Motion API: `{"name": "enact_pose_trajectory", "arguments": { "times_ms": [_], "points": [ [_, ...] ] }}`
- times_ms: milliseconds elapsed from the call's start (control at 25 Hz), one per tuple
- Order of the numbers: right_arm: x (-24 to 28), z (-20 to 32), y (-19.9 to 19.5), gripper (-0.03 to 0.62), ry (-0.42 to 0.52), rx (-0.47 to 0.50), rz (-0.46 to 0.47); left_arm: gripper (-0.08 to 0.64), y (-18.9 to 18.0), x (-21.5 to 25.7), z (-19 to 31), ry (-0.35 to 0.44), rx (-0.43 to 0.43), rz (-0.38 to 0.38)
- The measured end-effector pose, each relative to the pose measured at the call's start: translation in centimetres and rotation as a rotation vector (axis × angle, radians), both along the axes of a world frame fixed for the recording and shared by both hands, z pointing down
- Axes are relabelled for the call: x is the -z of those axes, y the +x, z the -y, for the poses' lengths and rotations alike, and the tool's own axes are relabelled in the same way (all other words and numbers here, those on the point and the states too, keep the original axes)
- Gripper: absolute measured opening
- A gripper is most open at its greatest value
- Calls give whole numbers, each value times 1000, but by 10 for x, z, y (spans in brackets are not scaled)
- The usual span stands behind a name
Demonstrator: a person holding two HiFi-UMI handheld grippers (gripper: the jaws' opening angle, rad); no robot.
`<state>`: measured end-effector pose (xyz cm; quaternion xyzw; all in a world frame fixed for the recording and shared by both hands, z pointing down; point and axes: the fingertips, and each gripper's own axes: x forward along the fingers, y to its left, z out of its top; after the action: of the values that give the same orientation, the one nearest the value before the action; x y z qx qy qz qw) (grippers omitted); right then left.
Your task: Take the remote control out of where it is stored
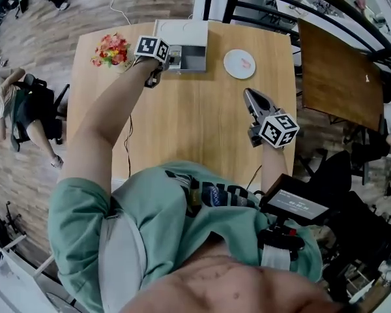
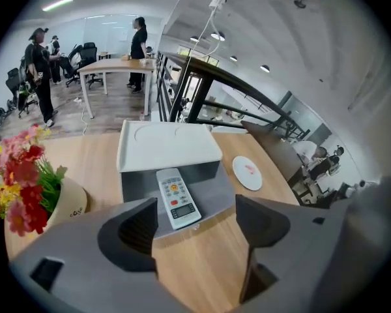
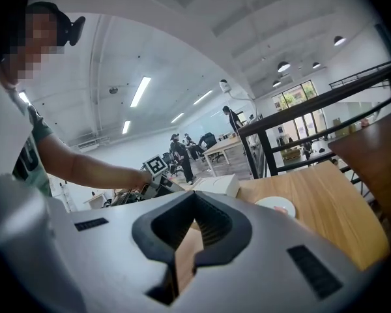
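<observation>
While my left tool (image 2: 195, 208) hangs over the far edge of the desk (image 1: 182, 122), its jaws stand spread wide with nothing pinched between them. Looking along them, I see the remote control (image 2: 178, 198) framed in the gap, and neither pad touches it. It lies button side up in the grey drawer (image 2: 215, 189), which is pulled out toward me from under a white box (image 2: 169, 145). The remote's near end reaches the drawer's front lip. That box sits at the middle of the desk's far edge.

From the head view, the left tool (image 1: 173, 57) points steeply down at the drawer's left part, with my arm stretched across the desk. A pot of red and yellow flowers (image 1: 112, 49) stands at the far left corner, just left of the tool. A white plate (image 1: 239, 64) lies right of the box, near the far edge.

My right tool (image 1: 249, 95) is held near the desk's right edge, well apart from the box. Its jaws are pressed together at the tips (image 3: 194, 199) and hold nothing.
</observation>
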<state>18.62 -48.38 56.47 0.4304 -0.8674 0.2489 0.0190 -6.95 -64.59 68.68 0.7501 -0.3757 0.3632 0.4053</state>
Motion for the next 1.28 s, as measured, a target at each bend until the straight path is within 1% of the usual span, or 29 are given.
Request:
{"name": "enact_pose_trajectory", "arguments": {
  "times_ms": [160,400,560,720,920,1120,1240,1280],
  "points": [
    [-15,0,15,5,-24,-23,14,376,5,-31,17,-50,29,80],
    [-38,-10,35,5,-66,-61,28,414,7,-69,22,-126,63,158],
    [-48,-14,43,5,-83,-74,39,433,5,-85,23,-167,91,178],
    [-55,-12,50,5,-97,-84,35,446,10,-95,25,-193,95,188],
    [-59,-14,48,5,-105,-86,36,446,9,-107,23,-223,115,232],
    [-65,-14,48,5,-117,-86,41,446,11,-122,17,-254,104,279],
    [-68,-13,48,5,-125,-83,36,445,9,-132,13,-260,73,347],
    [-68,-12,49,5,-126,-84,36,434,8,-133,13,-257,56,371]
  ]
}}
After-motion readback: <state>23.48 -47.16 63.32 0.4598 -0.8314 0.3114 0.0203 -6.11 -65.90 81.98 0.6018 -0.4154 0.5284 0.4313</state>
